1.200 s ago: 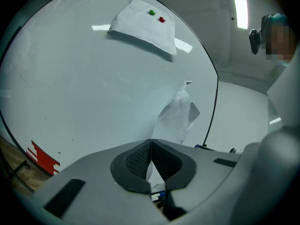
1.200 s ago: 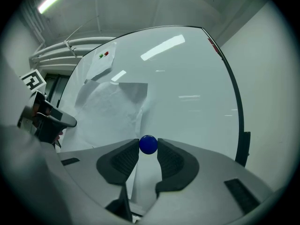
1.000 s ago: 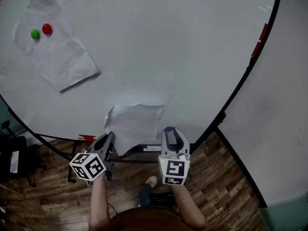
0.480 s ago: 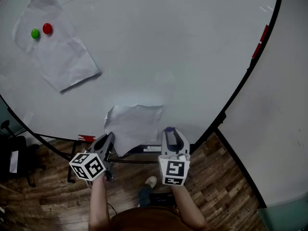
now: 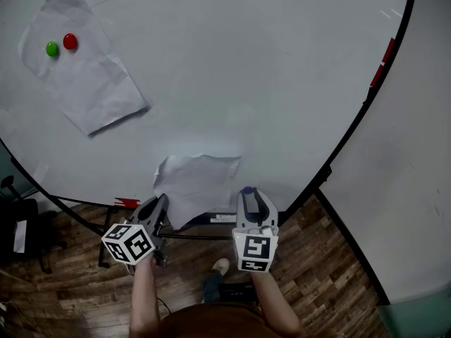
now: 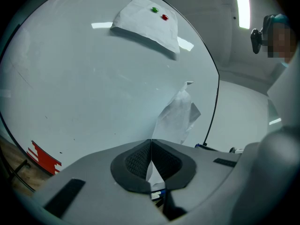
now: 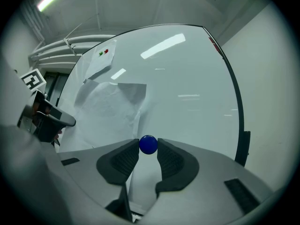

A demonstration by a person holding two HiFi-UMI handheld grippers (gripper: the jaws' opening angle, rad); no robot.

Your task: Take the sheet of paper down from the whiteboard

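Left gripper pinches the crumpled sheet at 6 o'clock; right gripper clamps a blue magnet. The thin edge-grip may let the paper slip.

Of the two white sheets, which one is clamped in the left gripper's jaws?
The crumpled white paper sheet low on the whiteboard, magnet-free; the upper-left sheet carries a green magnet and a red magnet.

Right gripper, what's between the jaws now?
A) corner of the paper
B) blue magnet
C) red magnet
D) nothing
B: in the right gripper view the right gripper has its jaws clamped on the round blue magnet. The red magnet and green magnet sit on the upper sheet, and it is the left gripper that pinches the lower sheet.
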